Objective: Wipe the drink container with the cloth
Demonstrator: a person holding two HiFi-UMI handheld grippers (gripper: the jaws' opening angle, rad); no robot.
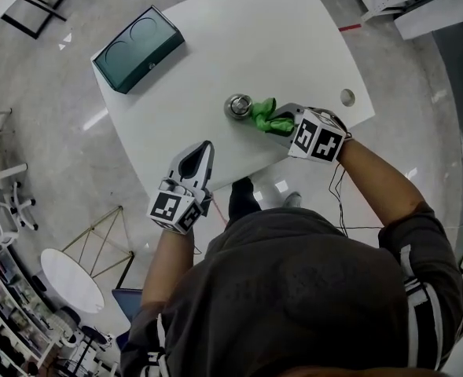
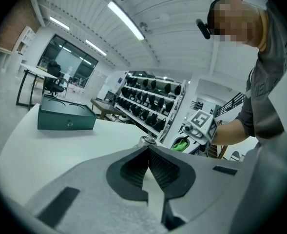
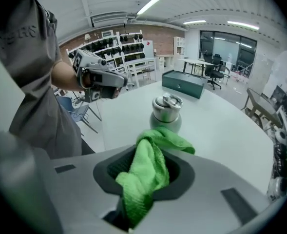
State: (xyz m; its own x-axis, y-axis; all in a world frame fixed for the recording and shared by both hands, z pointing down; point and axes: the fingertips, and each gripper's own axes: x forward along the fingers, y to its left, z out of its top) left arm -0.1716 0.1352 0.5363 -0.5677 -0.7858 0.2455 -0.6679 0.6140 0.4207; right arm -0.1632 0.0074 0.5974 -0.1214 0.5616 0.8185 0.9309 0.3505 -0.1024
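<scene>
Steel drink container [image 1: 237,106] stood upright on the white table [image 1: 294,38], the green cloth [image 1: 269,118] just beside it, clamped in the right gripper's [image 3: 148,165] jaws; the left gripper [image 2: 147,149], jaws together and empty, hovered at the table's near edge

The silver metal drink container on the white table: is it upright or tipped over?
Upright: the silver metal drink container stands on its base on the white table, lid uppermost.

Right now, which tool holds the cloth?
The right tool: green cloth pinched in its jaws, by the container. The left tool is shut on nothing.
</scene>
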